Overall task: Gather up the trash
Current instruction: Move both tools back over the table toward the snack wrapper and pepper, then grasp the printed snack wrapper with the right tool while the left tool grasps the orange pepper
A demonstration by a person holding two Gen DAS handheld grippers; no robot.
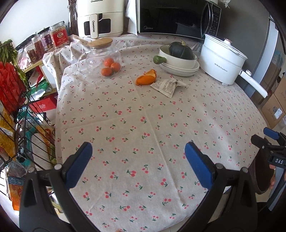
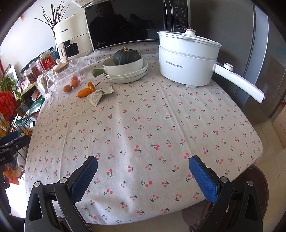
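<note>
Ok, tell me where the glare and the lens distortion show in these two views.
Left wrist view: fisheye bends the cherry-print tablecloth edge round; dark vignette in the corners; black microwave door reflects daylight. Right wrist view: same barrel bend; the microwave door mirrors a dim figure; the white electric pot stays sharp, unglared.

A cherry-print cloth covers the counter. On it lie orange peel, a crumpled wrapper, tangerines, stacked dishes and a white pot. A glass jug, seemingly empty, stands beside the fruit.

Both wrist cams sit low at table's near edge, facing 12 o'clock over the cloth; left cam sits further left; both share orange peel, wrapper, white pot
</note>
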